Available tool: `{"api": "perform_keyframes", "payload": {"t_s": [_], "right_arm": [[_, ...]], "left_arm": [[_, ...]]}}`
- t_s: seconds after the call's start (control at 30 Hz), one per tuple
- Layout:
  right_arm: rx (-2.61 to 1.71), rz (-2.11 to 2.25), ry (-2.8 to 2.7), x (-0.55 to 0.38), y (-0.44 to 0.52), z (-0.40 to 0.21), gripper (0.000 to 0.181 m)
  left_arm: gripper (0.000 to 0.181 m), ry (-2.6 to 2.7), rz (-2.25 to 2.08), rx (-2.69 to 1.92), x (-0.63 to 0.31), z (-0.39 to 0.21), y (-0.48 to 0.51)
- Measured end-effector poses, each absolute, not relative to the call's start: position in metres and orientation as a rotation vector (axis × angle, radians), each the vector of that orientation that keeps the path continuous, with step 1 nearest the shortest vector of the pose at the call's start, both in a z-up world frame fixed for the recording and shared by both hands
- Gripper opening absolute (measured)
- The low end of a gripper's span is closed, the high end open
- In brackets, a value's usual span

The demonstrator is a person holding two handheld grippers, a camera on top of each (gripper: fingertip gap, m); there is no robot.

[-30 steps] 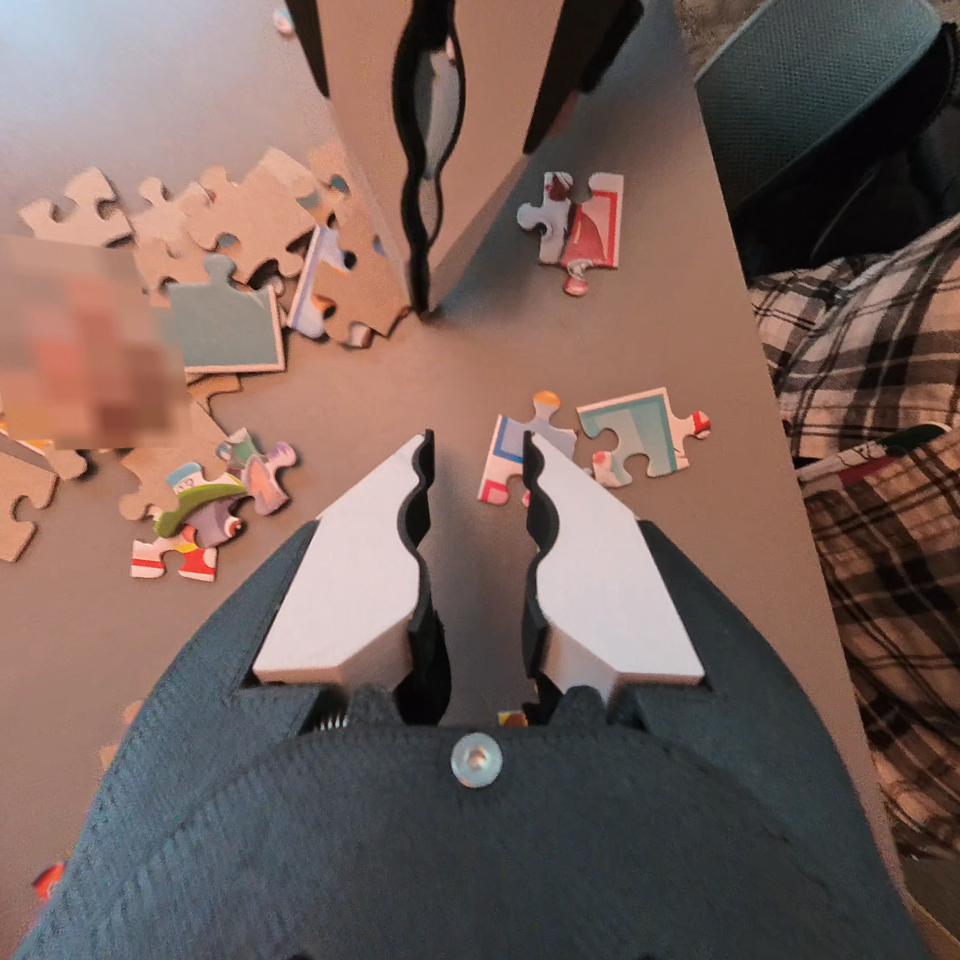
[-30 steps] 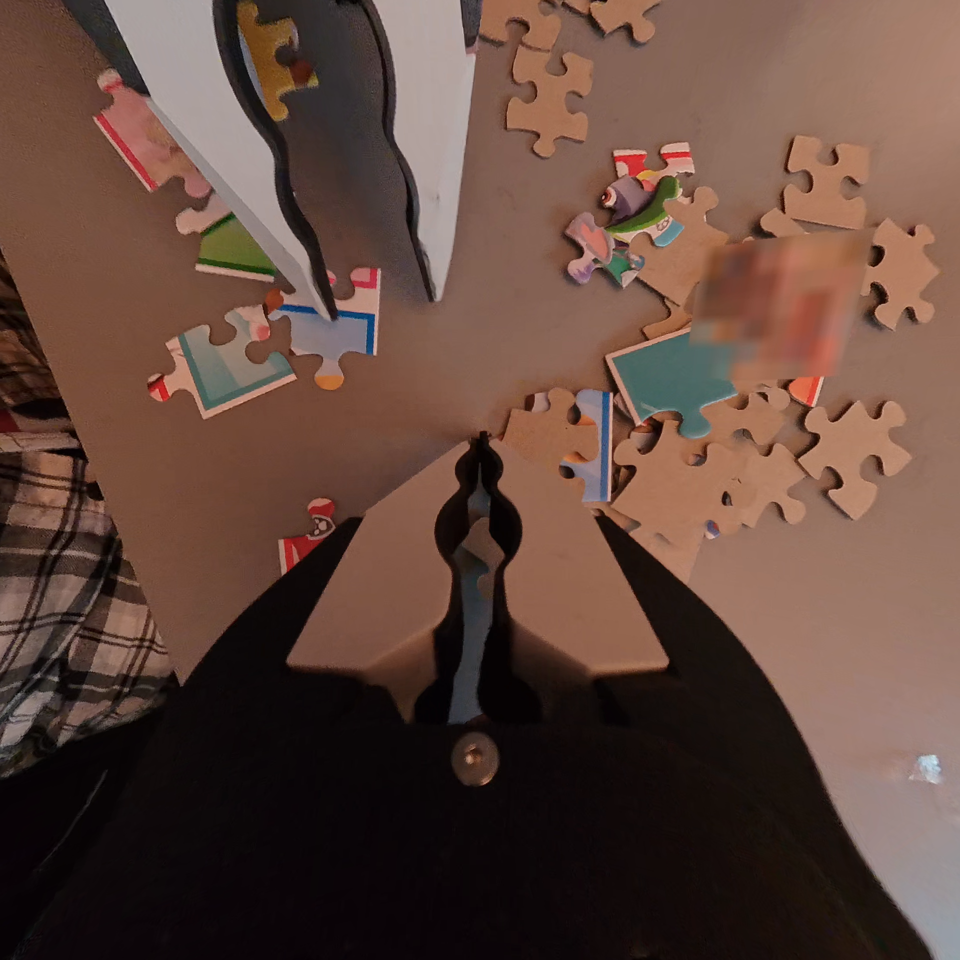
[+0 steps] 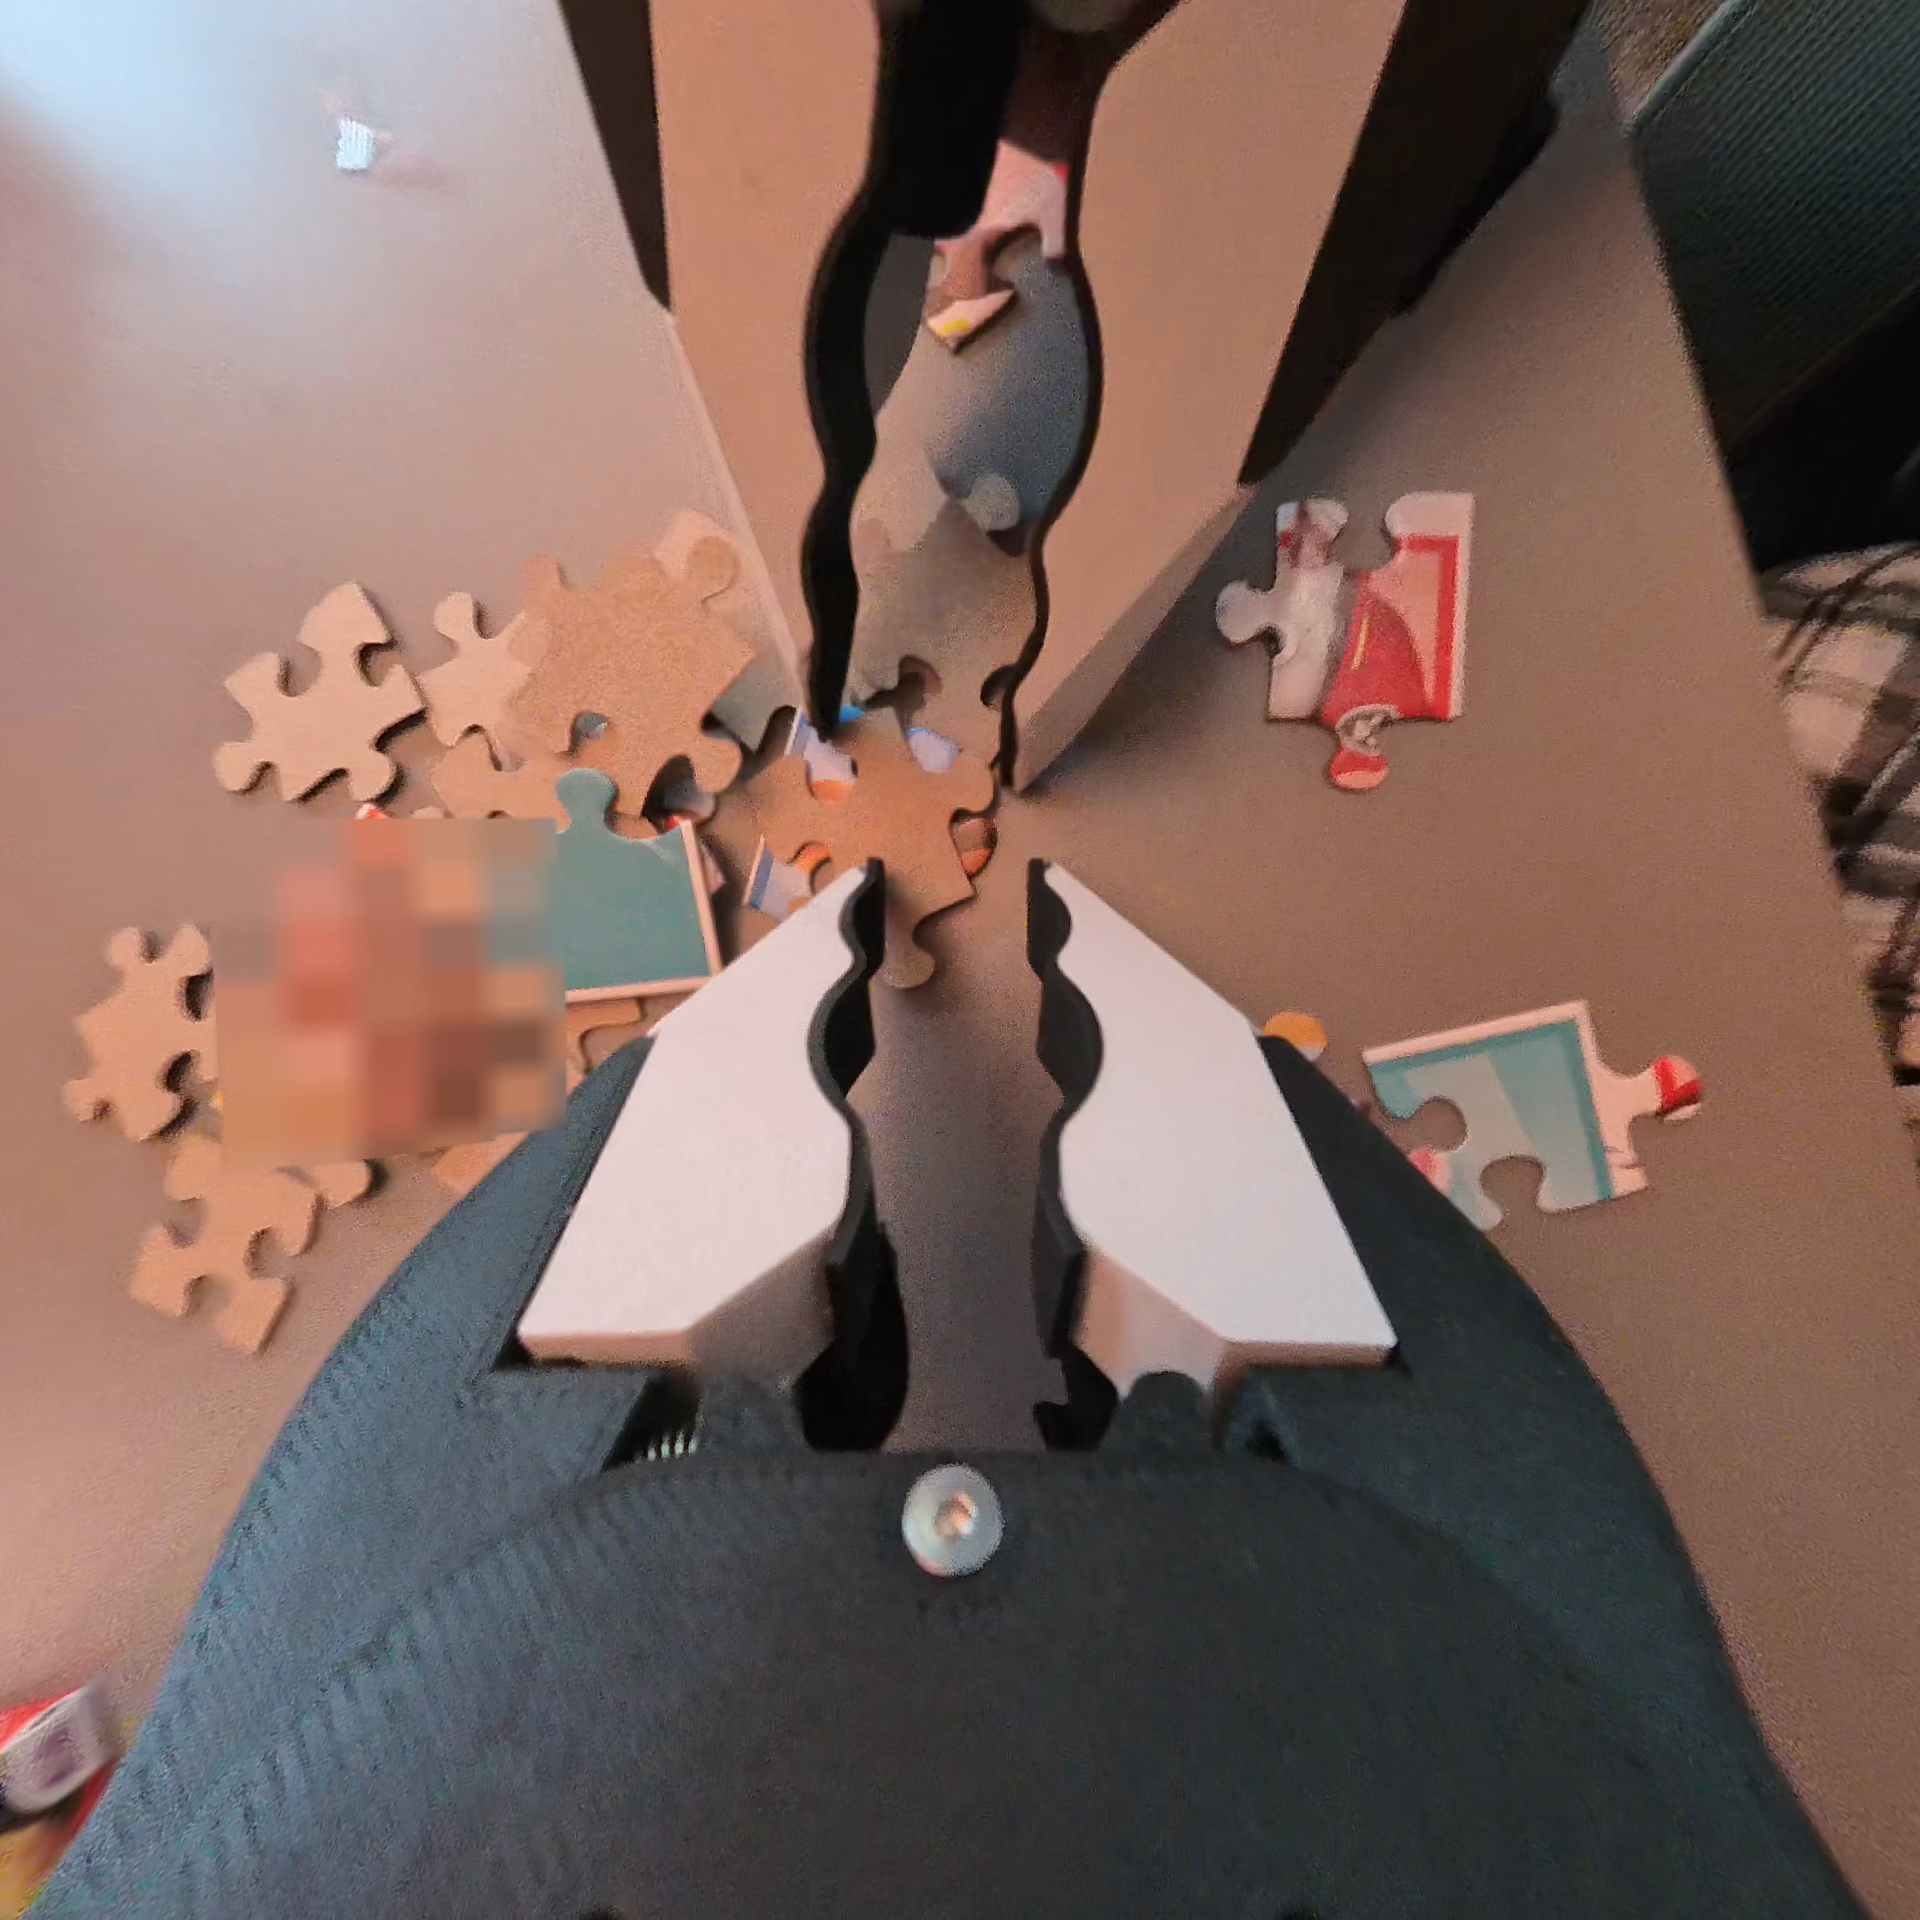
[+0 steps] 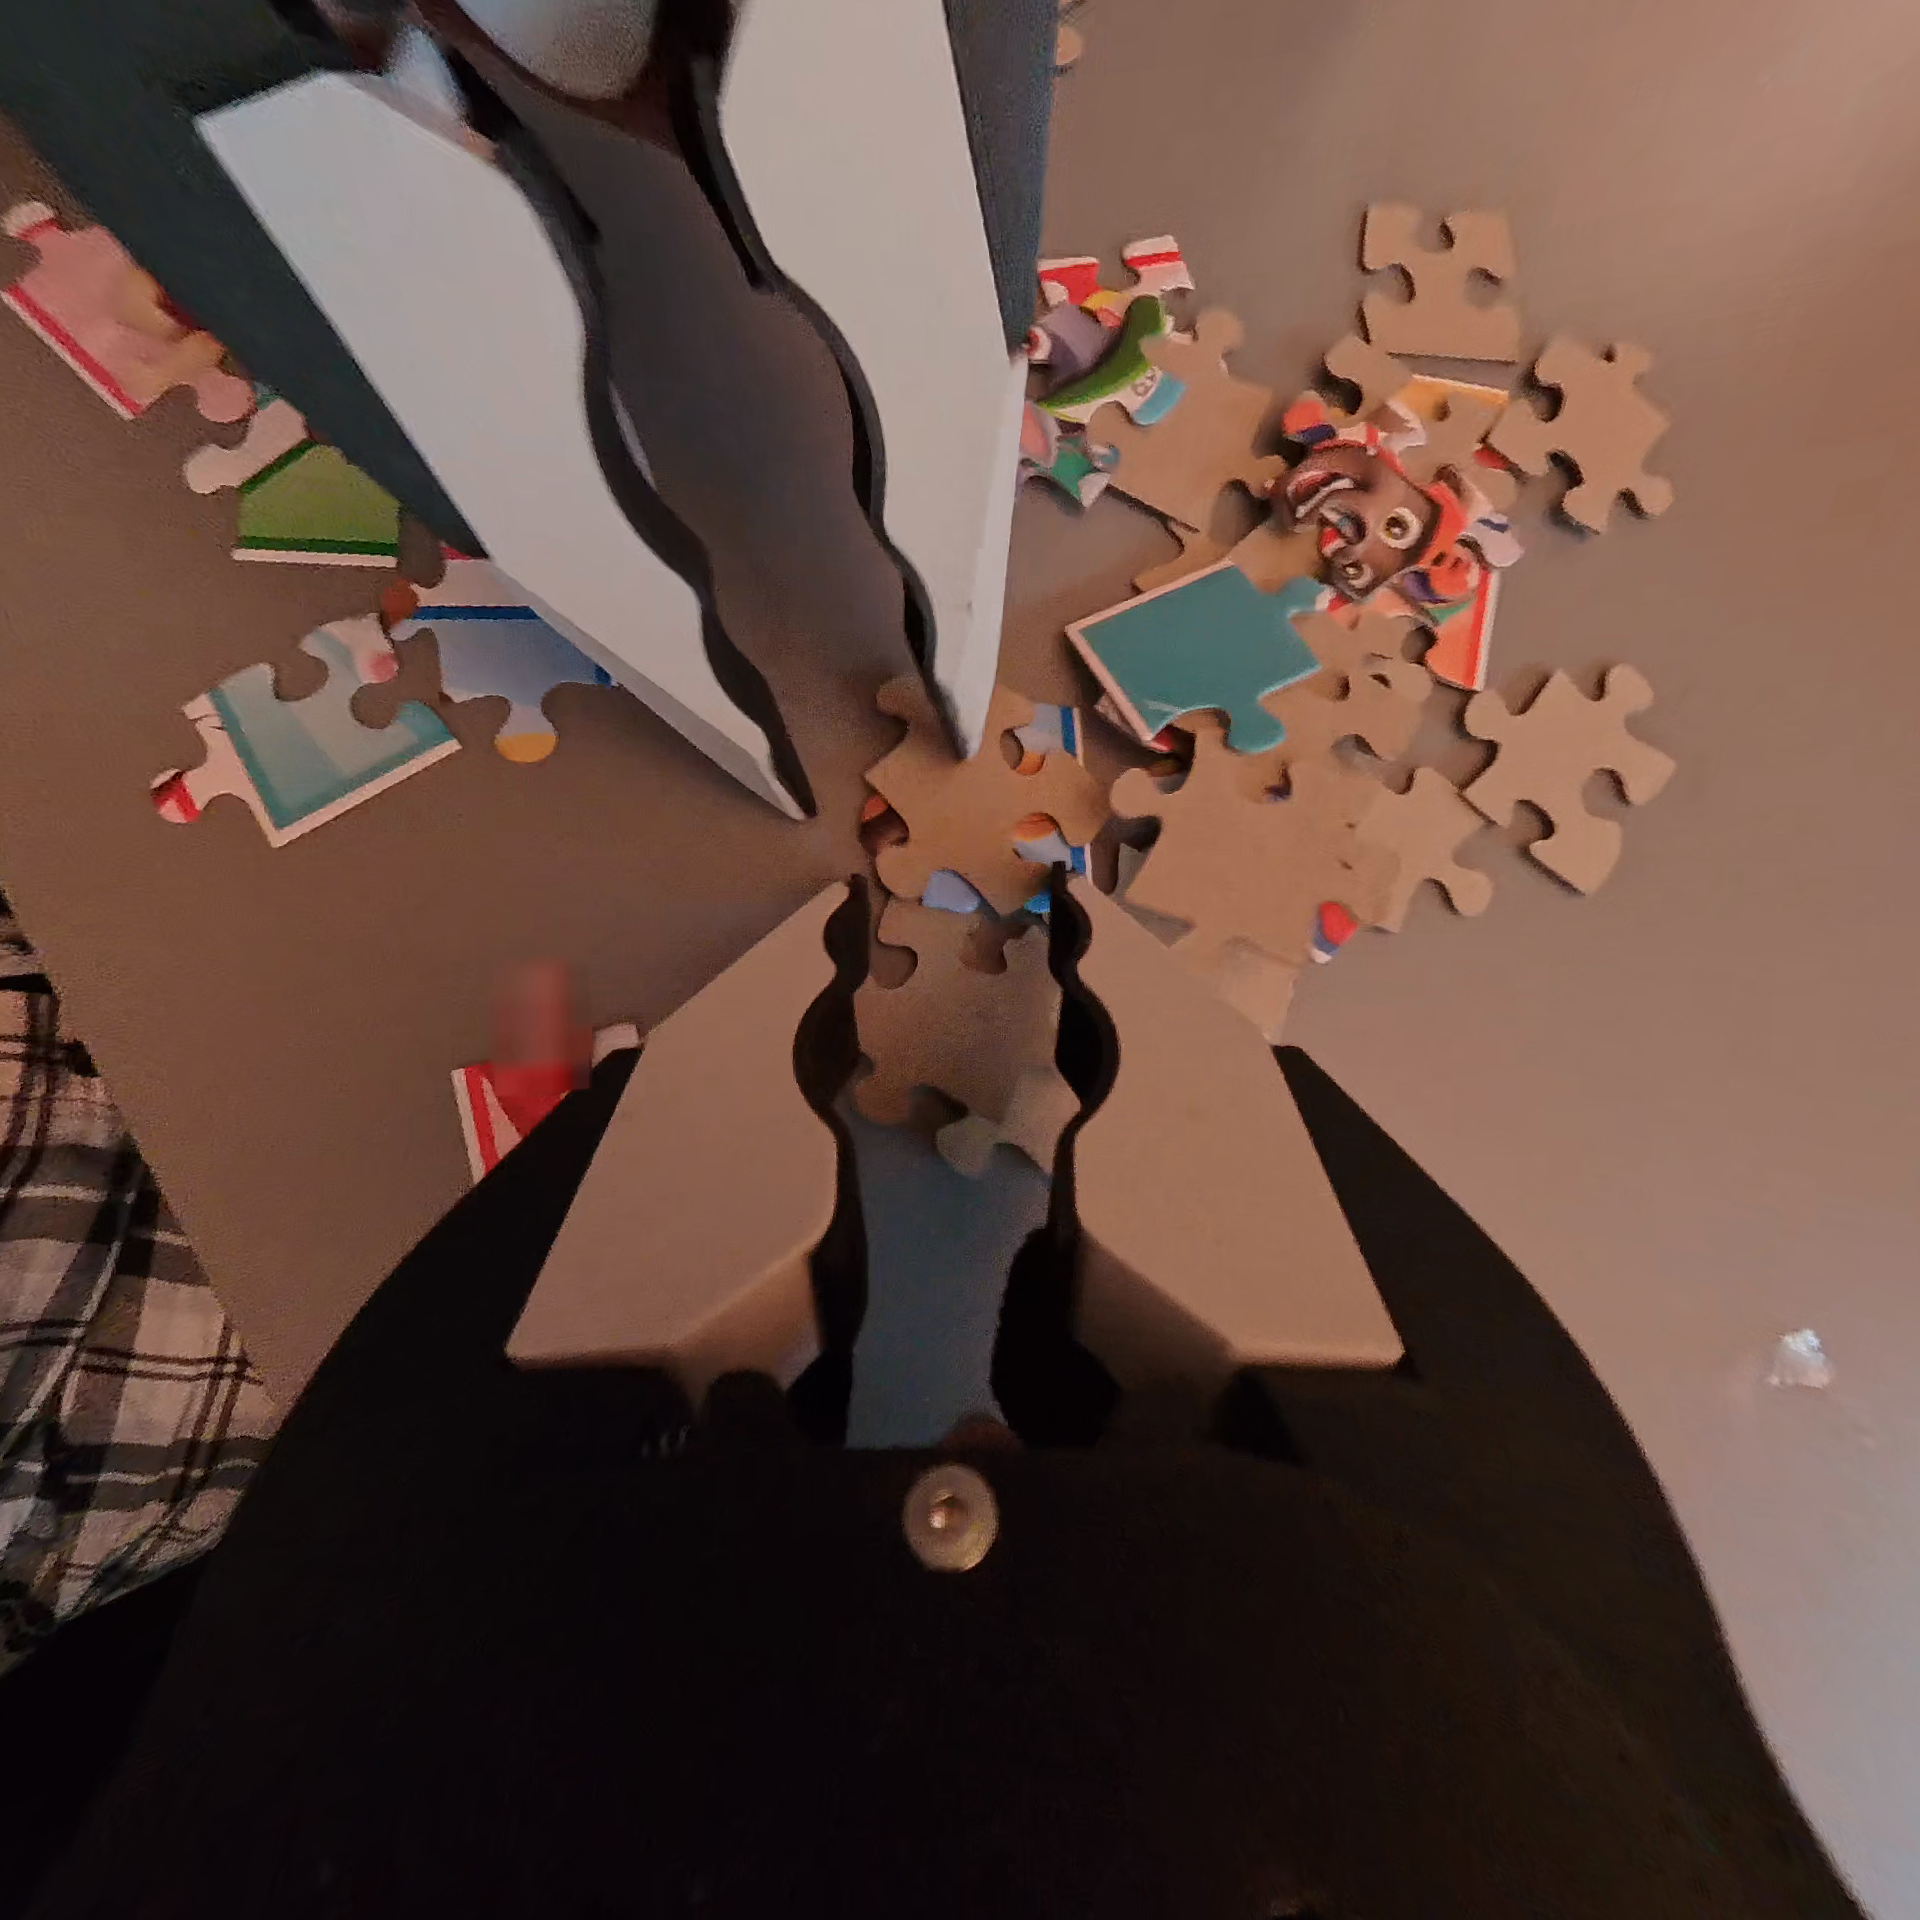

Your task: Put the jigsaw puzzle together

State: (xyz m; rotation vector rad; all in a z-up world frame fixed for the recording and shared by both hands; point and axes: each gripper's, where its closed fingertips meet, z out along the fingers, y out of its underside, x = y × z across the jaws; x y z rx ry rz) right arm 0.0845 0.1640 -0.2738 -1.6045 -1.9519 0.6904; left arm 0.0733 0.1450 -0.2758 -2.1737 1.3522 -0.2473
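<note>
Grey-brown tabletop (image 3: 1143,935) fills both of your views, scattered with jigsaw pieces. At the middle of it lies a face-down brown piece (image 3: 883,821), resting on top of colourful pieces whose blue and orange edges peek out under it. Your two grippers meet over this piece from opposite sides.

Your left gripper (image 3: 954,904) has its jaws apart, nothing between them; its left fingertip sits right at the brown piece's near edge. In the right wrist view the same gripper (image 4: 883,779) comes in from the top, one tip touching or just over the brown piece (image 4: 987,810).

Your right gripper (image 4: 956,894) also stands parted, its tips at the near edge of the pile. Face-down pieces (image 4: 956,1049) show in the gap between its fingers; you cannot tell whether they are pinched or simply lying on the table beneath.

To your left of the centre lies the loose pile (image 3: 436,831), mostly cardboard side up, with a teal piece (image 3: 623,914) face up. To your right, apart from the pile, lie a teal-and-white edge piece (image 3: 1517,1122) and a red-and-white joined pair (image 3: 1371,644). Plaid fabric (image 4: 94,1299) shows past the table edge.
</note>
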Motion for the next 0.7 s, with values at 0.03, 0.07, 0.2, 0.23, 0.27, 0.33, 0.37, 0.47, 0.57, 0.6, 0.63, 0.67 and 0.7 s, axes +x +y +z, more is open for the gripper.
{"api": "perform_keyframes", "payload": {"t_s": [0.03, 0.07, 0.2, 0.23, 0.27, 0.33, 0.37, 0.47, 0.57, 0.6, 0.63, 0.67, 0.7], "right_arm": [[-1.602, 0.686, -1.954, 0.084, 0.164, -0.274, 0.031], [-1.595, 0.68, -1.959, 0.084, 0.164, -0.274, 0.03], [-1.558, 0.661, -1.966, 0.084, 0.164, -0.274, 0.03], [-1.551, 0.662, -1.968, 0.084, 0.162, -0.274, 0.029], [-1.553, 0.671, -1.966, 0.085, 0.161, -0.274, 0.03], [-1.551, 0.703, -1.965, 0.085, 0.157, -0.272, 0.029], [-1.549, 0.745, -1.961, 0.084, 0.152, -0.27, 0.029], [-1.548, 0.849, -1.951, 0.084, 0.142, -0.261, 0.011], [-1.566, 1.007, -1.919, 0.082, 0.134, -0.25, 0.0], [-1.569, 1.02, -1.921, 0.082, 0.133, -0.249, 0.0], [-1.573, 0.998, -1.925, 0.082, 0.135, -0.251, 0.0], [-1.581, 0.951, -1.928, 0.083, 0.14, -0.253, 0.0], [-1.586, 0.908, -1.918, 0.082, 0.146, -0.254, 0.002]], "left_arm": [[0.029, 1.329, -0.289, -2.186, 0.075, -0.276, 0.145], [0.028, 1.315, -0.307, -2.198, 0.075, -0.275, 0.145], [0.032, 1.31, -0.338, -2.202, 0.076, -0.275, 0.143], [0.031, 1.324, -0.324, -2.191, 0.076, -0.275, 0.142], [0.03, 1.332, -0.31, -2.183, 0.076, -0.275, 0.141], [0.034, 1.327, -0.282, -2.163, 0.076, -0.275, 0.141], [0.037, 1.316, -0.259, -2.151, 0.075, -0.275, 0.143], [0.04, 1.322, -0.216, -2.117, 0.074, -0.274, 0.14], [0.038, 1.352, -0.112, -2.072, 0.069, -0.272, 0.139], [0.036, 1.36, -0.105, -2.067, 0.069, -0.272, 0.137], [0.035, 1.362, -0.097, -2.067, 0.069, -0.273, 0.136], [0.034, 1.368, -0.085, -2.067, 0.068, -0.273, 0.136], [0.034, 1.368, -0.074, -2.069, 0.066, -0.273, 0.136]]}}
